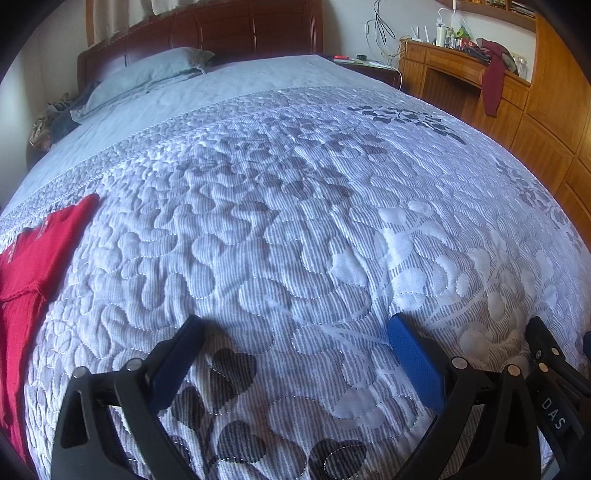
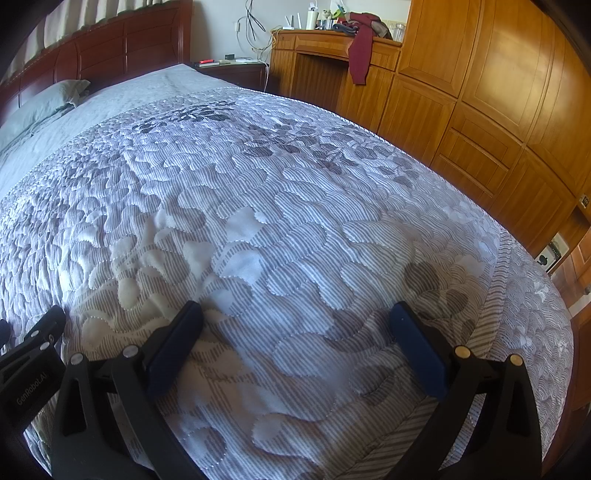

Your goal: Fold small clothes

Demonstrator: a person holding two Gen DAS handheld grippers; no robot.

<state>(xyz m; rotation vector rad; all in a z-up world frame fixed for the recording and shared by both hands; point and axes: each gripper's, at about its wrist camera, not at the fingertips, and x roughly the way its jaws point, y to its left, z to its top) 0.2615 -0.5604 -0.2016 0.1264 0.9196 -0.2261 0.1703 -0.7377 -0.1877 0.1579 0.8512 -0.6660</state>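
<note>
A red garment (image 1: 29, 269) lies flat on the quilted bedspread (image 1: 280, 206) at the far left edge of the left wrist view, partly cut off by the frame. My left gripper (image 1: 295, 325) is open and empty, low over the quilt, to the right of the garment. My right gripper (image 2: 295, 314) is open and empty over the quilt (image 2: 295, 206) near the bed's foot. Each gripper shows at the edge of the other's view: the right one (image 1: 554, 362) and the left one (image 2: 33, 350). The red garment is not in the right wrist view.
A grey pillow (image 1: 147, 74) and wooden headboard (image 1: 221, 26) are at the far end. A bedside table (image 2: 236, 70), a wooden desk (image 2: 332, 55) with a dark red cloth (image 2: 360, 55) hanging off it, and wardrobes (image 2: 498, 92) line the right side.
</note>
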